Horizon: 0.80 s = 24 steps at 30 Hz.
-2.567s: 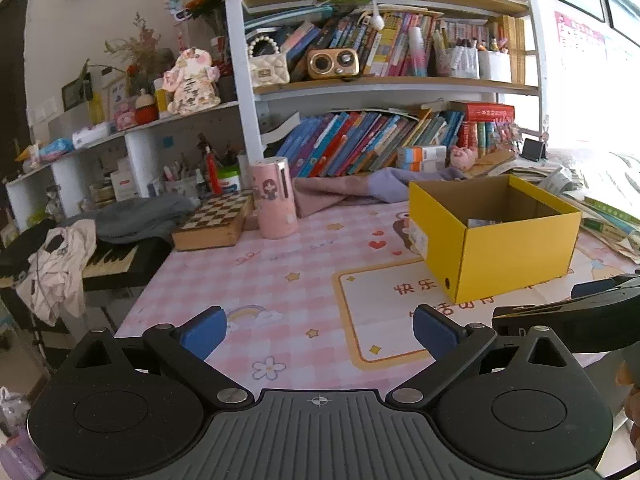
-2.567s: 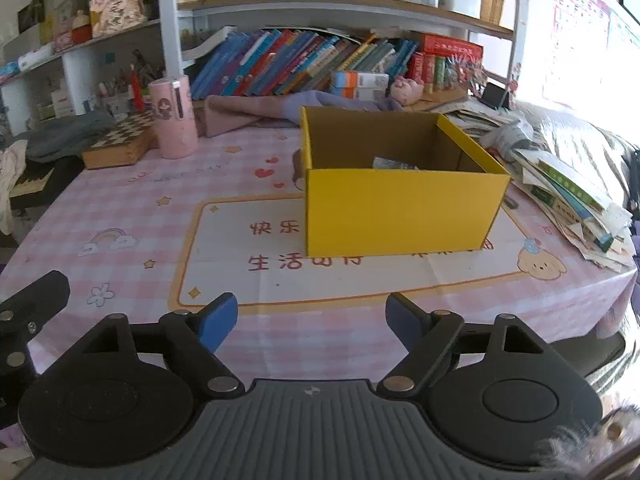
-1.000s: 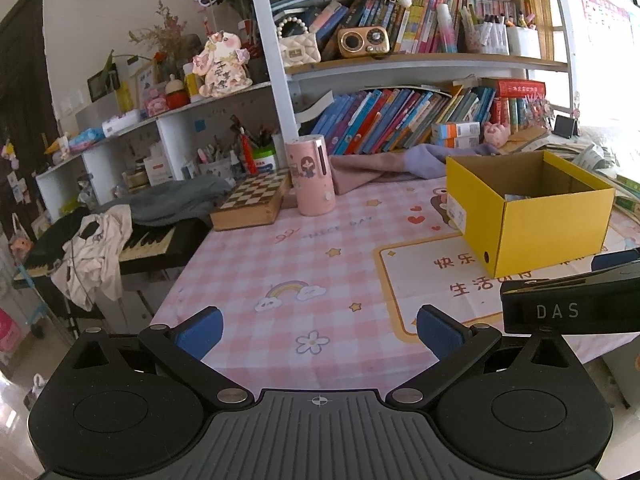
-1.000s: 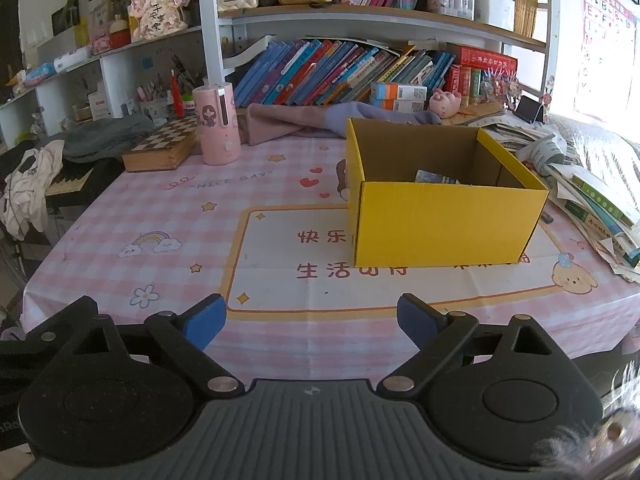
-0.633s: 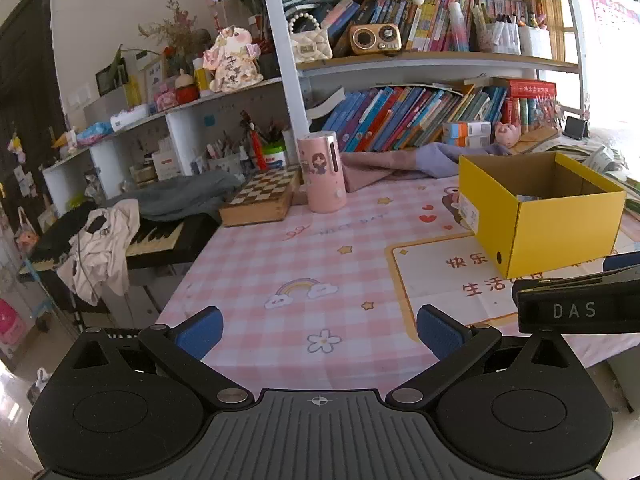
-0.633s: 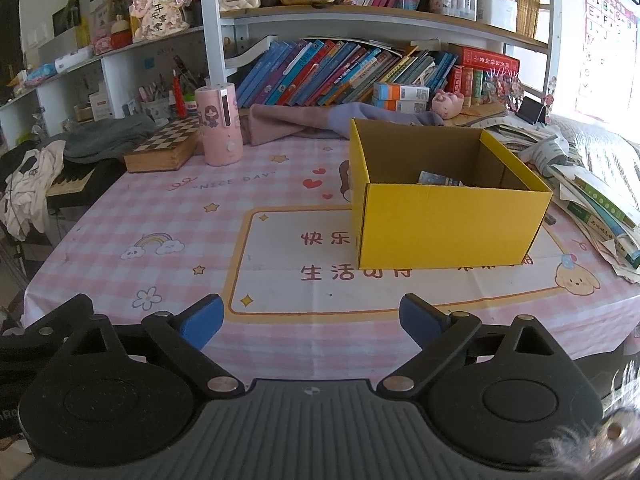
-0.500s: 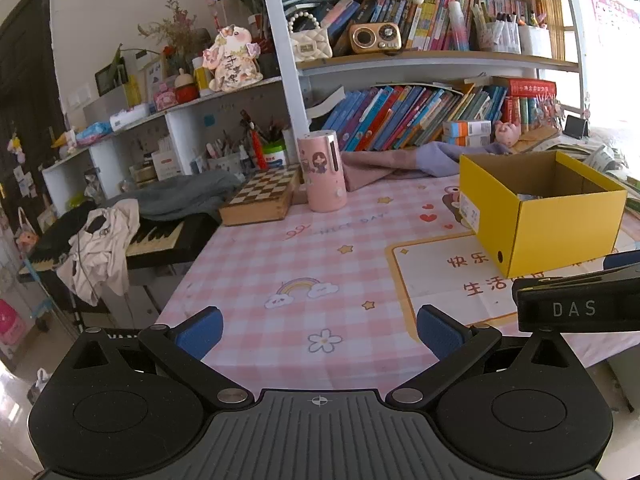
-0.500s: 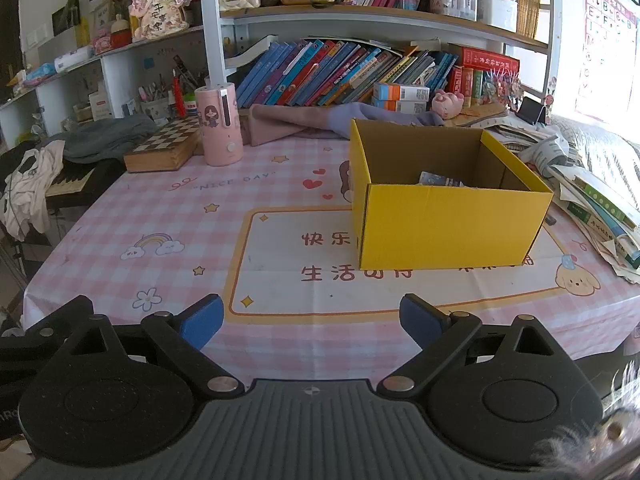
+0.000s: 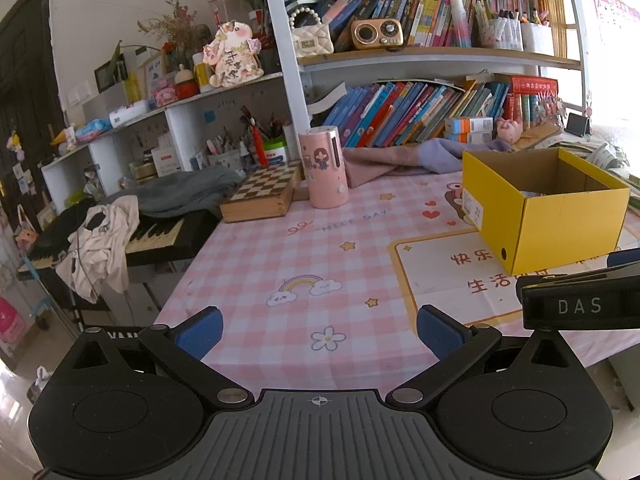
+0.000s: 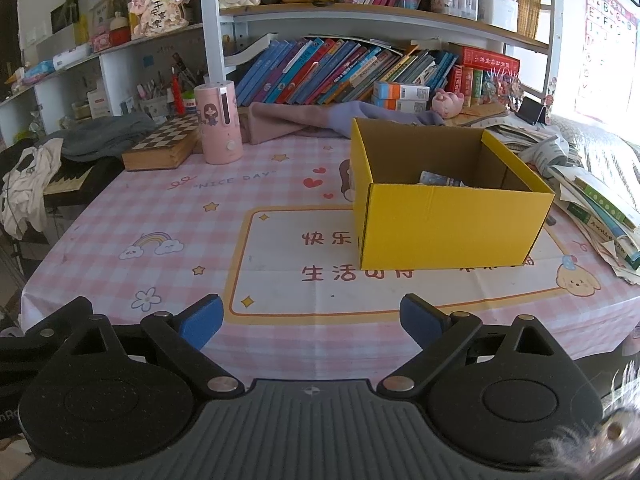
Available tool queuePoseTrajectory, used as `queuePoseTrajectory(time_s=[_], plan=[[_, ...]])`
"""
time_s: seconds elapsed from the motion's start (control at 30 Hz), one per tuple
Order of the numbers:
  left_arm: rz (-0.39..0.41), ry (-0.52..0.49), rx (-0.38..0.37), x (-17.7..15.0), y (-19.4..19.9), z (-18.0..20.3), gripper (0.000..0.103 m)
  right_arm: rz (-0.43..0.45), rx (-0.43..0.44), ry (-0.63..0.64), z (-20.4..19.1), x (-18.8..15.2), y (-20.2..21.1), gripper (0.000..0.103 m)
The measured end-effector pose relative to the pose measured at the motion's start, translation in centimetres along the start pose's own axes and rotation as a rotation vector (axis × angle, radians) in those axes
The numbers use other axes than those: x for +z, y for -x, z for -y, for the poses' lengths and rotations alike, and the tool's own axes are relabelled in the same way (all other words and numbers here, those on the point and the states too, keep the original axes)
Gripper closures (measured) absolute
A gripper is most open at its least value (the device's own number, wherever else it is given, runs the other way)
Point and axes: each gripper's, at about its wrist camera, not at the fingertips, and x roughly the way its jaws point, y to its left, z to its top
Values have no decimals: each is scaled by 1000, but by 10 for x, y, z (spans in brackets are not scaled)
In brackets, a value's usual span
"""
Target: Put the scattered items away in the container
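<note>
In the left wrist view, the left tongs point(image 9: 319, 330) are held spread wide apart with nothing between the blue pads point(image 9: 200, 332), low over the near edge of the counter point(image 9: 288, 256), which is covered by a pink checked cloth. The yellow box point(image 9: 560, 228) is seen to the right on the counter, open at the top, with a small item just visible inside behind its front wall. A pink cylindrical holder point(image 9: 324, 168) is stood upright toward the back, just beside a chessboard box point(image 9: 264, 196), and a purple cloth point(image 9: 404, 158) is laid along the foot of the bookshelf point(image 9: 420, 56). A black part marked "DAS" point(image 9: 580, 306) is seen at the right edge. In the right wrist view, the right tongs point(image 10: 312, 320) are likewise held apart and empty, near the front edge of the counter point(image 10: 168, 216). The yellow box point(image 10: 452, 232) is placed ahead and slightly right, on the printed panel of the cloth, and a pale blue packet point(image 10: 438, 179) is seen lying inside it against the near wall. The pink holder point(image 10: 219, 124) and chessboard box point(image 10: 164, 146) are found at the back left, well apart from the yellow box. Stacked books and papers point(image 10: 600, 208) are piled at the right edge.
</note>
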Motion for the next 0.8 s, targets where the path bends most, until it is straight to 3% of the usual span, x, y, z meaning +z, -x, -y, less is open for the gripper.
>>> queuePoseTrajectory(time_s=[0.8], plan=[[-33,-18,-7,-12,3,0,0,-6,16,-83,17,-5,1,3]])
